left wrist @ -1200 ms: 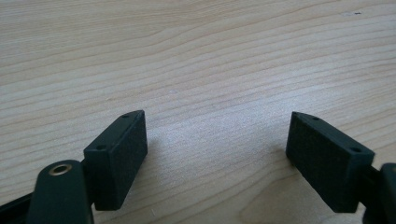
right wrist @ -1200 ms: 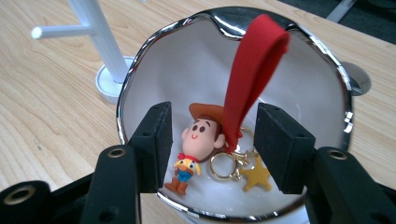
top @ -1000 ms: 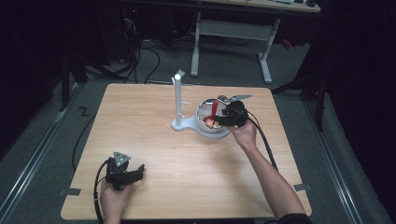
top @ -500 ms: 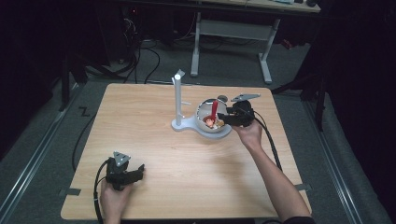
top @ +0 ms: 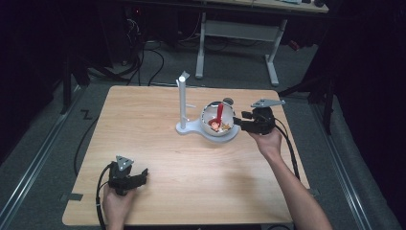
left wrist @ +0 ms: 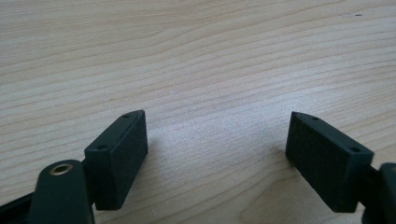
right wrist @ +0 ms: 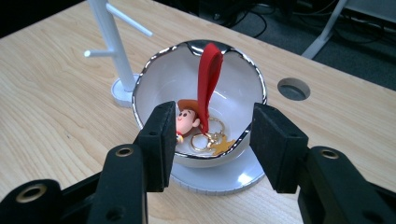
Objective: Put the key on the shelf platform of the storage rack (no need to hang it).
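Note:
A white bowl with a silver rim stands on the round base of a white peg stand, right of the table's middle. In it lies a keychain with a red strap, a cowboy figure's head, gold rings and a gold star. The strap leans up against the bowl's far wall. My right gripper is open just right of the bowl, its jaws level with the near rim in the right gripper view, holding nothing. My left gripper rests open on the front left of the table, over bare wood.
The wooden table has a round cable hole behind the bowl. The stand's two thin pegs stick out sideways. Dark floor, cables and a desk frame lie beyond the far edge.
My right gripper has drawn back to the right, away from the bowl. The red strap stays leaning in the bowl. The left gripper has not moved.

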